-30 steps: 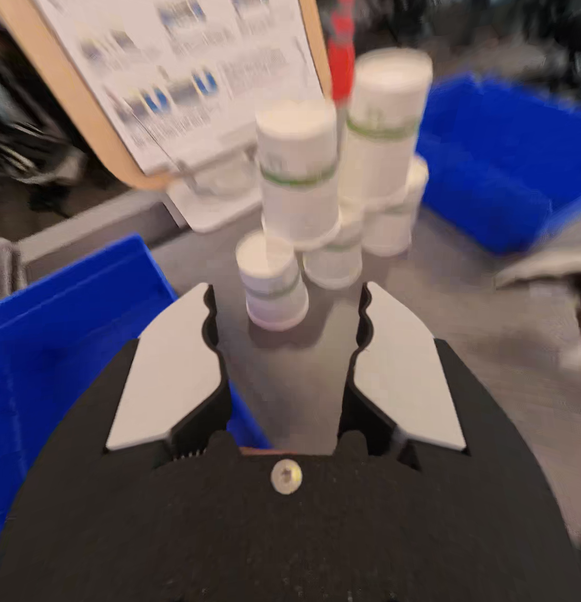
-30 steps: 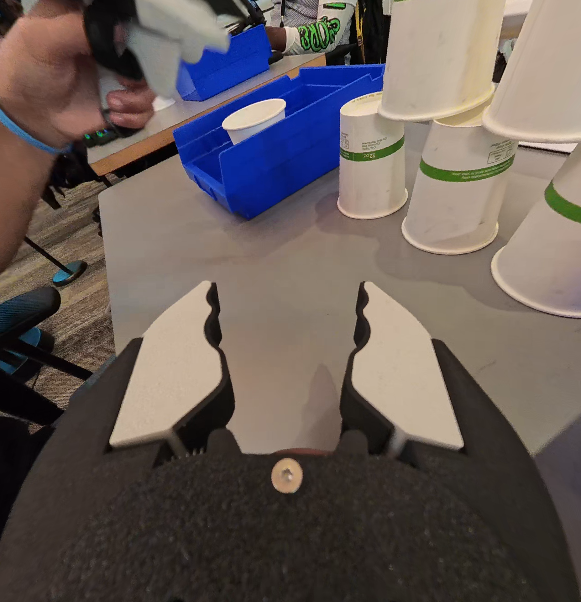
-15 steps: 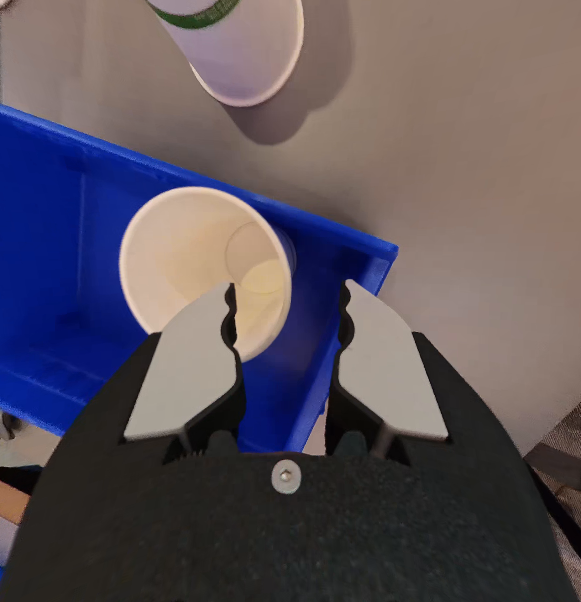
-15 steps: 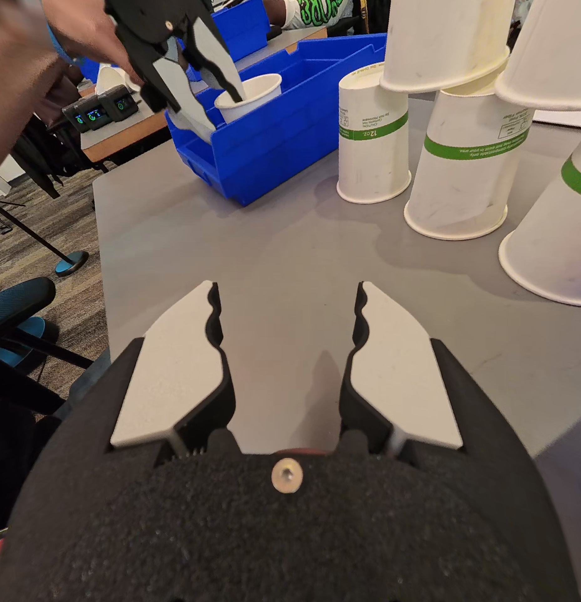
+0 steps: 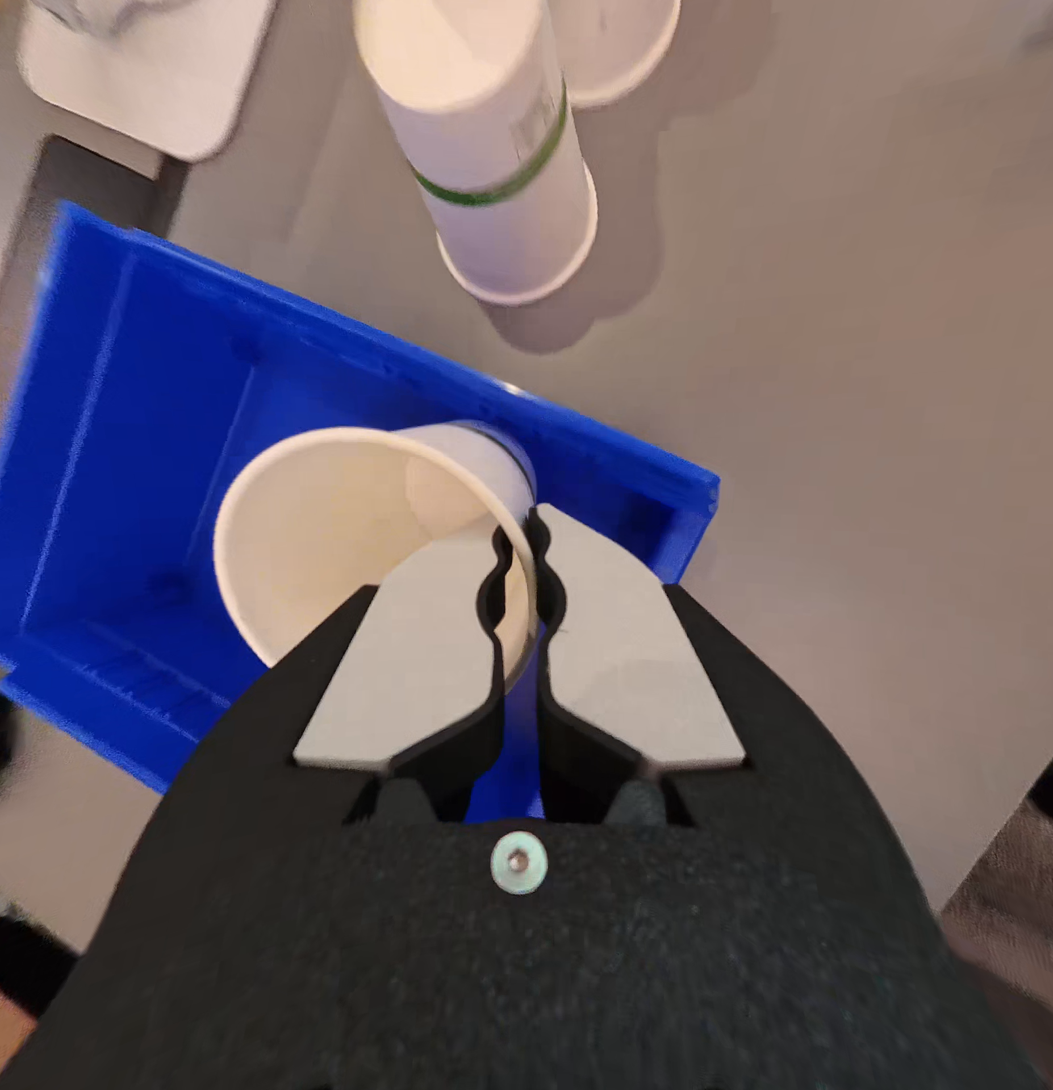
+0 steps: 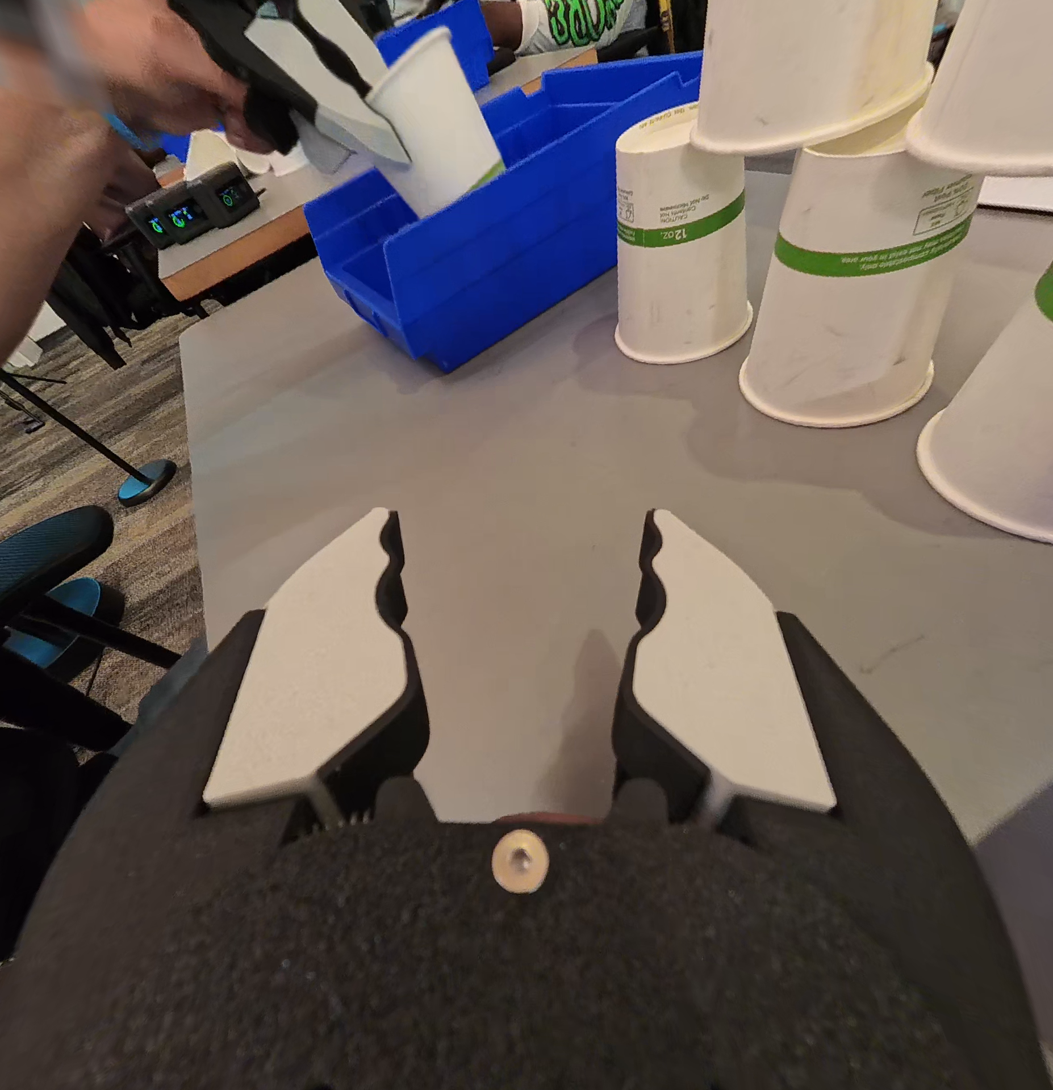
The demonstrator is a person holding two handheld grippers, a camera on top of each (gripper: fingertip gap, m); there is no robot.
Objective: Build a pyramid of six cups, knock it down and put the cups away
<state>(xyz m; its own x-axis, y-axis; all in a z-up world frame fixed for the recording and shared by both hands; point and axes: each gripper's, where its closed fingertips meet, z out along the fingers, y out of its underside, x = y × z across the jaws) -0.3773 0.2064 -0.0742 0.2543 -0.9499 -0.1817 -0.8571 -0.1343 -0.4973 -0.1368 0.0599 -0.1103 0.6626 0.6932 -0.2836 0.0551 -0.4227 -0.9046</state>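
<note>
The left gripper [image 5: 519, 519] is pinching the rim of a white paper cup [image 5: 359, 531], one finger inside the mouth and one outside, with the wall clamped between them. The cup is tilting, mouth up, over the blue bin [image 5: 129, 472]; in the right wrist view its base is dipping into the bin's near end. A person's hand [image 6: 176, 100] is gripping that tool at the far left.

The right gripper [image 6: 521, 519] is hanging low over the grey table [image 6: 512, 460], its fingers spread wide and grasping nothing.

To the right of the bin, the other cups are standing upside down: a green-banded cup [image 6: 680, 248] just beside the bin, a second [image 6: 854, 295] right of it, and a third [image 6: 1014, 436] at the right edge. Two more are sitting on top of them, one [image 6: 807, 76] bridging the first pair and another [image 6: 1014, 88] farther right.
</note>
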